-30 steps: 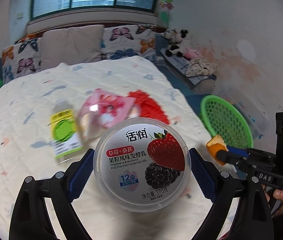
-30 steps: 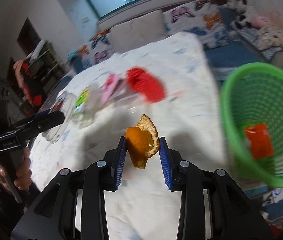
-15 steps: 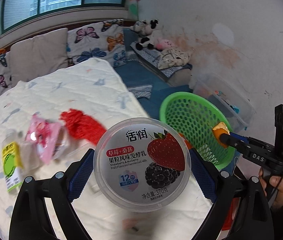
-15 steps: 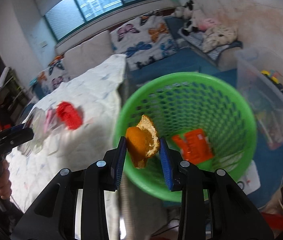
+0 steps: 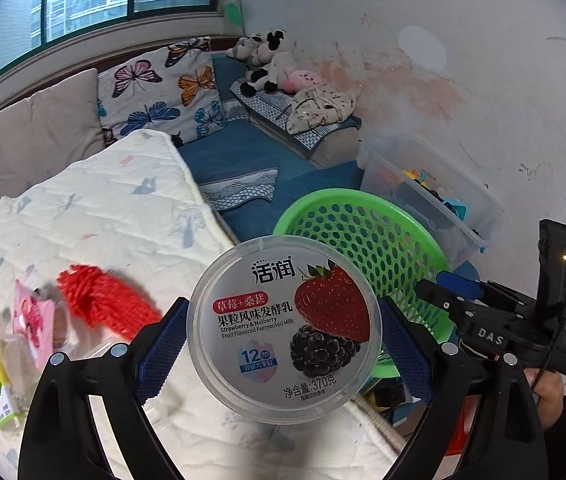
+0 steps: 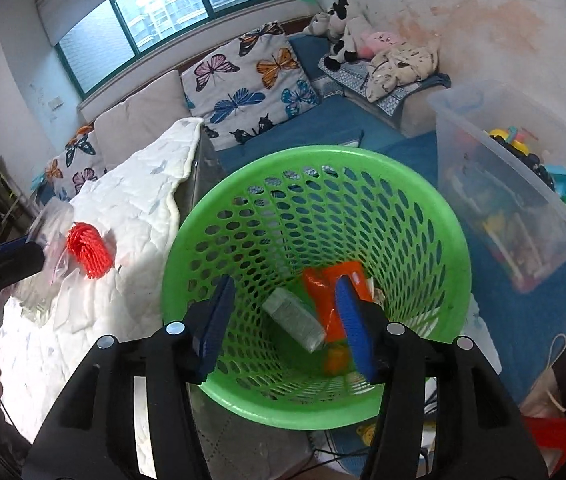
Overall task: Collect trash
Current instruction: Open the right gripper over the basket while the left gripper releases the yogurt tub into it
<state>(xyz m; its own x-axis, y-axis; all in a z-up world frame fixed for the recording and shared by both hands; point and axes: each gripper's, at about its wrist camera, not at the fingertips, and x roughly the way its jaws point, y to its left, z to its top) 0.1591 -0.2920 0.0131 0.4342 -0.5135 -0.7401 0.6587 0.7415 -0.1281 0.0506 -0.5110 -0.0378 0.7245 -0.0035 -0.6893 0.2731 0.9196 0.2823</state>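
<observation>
One yogurt tub [image 5: 284, 328] gripped (left fingers [image 5: 161, 344]), one green basket [image 6: 363, 408] below.

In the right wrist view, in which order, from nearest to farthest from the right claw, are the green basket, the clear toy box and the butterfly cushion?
1. green basket, directly beneath the open right claw.
2. clear toy box, on the right, past the basket.
3. butterfly cushion, far back, under the window.

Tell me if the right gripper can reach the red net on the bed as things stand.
Probably yes. The right gripper is open and empty over the basket; the red net lies uncovered on the bed to its left, nothing between.
</observation>
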